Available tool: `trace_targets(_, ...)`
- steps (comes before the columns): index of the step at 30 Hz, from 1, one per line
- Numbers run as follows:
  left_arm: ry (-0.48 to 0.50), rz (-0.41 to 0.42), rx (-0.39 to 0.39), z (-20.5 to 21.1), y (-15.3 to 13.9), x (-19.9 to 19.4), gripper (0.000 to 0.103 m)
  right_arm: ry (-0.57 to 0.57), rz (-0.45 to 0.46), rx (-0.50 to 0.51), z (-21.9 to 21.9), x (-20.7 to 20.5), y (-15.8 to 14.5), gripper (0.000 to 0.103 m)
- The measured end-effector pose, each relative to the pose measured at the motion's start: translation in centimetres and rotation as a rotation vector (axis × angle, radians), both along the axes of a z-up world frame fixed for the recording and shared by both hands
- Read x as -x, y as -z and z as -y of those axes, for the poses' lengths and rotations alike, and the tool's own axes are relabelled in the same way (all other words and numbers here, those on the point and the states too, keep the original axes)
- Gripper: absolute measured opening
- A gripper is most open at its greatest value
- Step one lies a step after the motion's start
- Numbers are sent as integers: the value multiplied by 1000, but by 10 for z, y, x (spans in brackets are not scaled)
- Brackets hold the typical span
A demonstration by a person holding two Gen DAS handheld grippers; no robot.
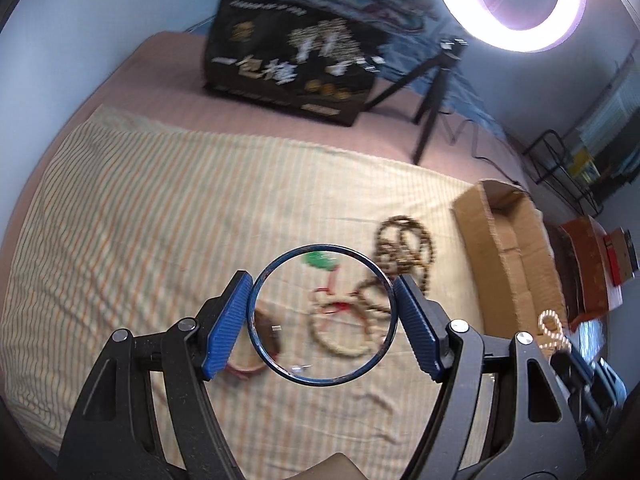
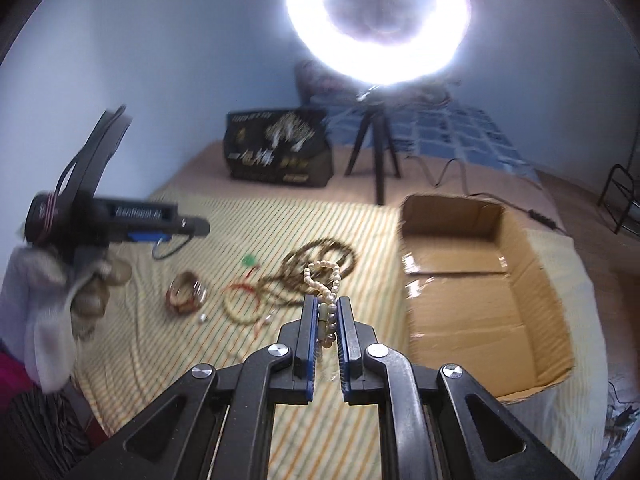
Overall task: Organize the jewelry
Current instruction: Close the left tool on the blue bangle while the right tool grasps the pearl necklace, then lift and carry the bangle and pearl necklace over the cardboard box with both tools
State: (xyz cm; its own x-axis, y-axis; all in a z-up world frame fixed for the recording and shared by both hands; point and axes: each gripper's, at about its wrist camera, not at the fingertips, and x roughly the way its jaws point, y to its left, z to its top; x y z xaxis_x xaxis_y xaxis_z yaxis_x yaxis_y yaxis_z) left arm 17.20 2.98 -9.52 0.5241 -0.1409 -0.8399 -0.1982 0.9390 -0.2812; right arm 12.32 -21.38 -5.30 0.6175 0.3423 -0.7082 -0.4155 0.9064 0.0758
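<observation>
Two hand-held grippers hovered above a bed draped in a striped cloth [image 2: 168, 360], each carrying one piece of jewelry, apparently bound for the open cardboard box [image 2: 532, 292] at the cloth's edge. The left gripper [image 1: 322, 314] had its fingers spread wide against opposite sides of a dark blue bangle [image 1: 256, 332], pinching the hoop across its width so it stood open to the camera. The right gripper [image 2: 325, 322] had its fingers pressed nearly together on a string of pale pearls [image 2: 322, 272], whose free loop stood out beyond the fingertips. From the right-hand camera, the gloved hand [image 2: 52, 300] holding the left gripper showed on the far side of the jewelry from the box. Between that hand and the box, still on the cloth, lay a tangle of brown bead strands [image 2: 320, 256], a red cord with a green charm [image 2: 249, 260], a cream bead bracelet [image 2: 240, 304] and a reddish cuff [image 2: 186, 292]. A ring light [image 2: 378, 20] on a tripod stood beyond the box, lighting the bed.
</observation>
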Motion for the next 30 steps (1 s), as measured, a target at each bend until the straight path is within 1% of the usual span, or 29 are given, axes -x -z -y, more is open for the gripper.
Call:
trace_targets(9, 119, 55, 38, 66, -24, -16, 74, 125, 65, -12, 49, -12, -20, 7)
trace_targets(17, 199, 87, 52, 121, -38, -45, 74, 213, 60, -4, 88, -21, -20, 7)
trace_targets(25, 240, 75, 58, 167, -29, -79, 74, 291, 31, -14, 121, -34, -11, 7)
trace_targets(30, 256, 65, 64, 186, -19, -95, 74, 324, -2, -26, 135, -43, -1, 7)
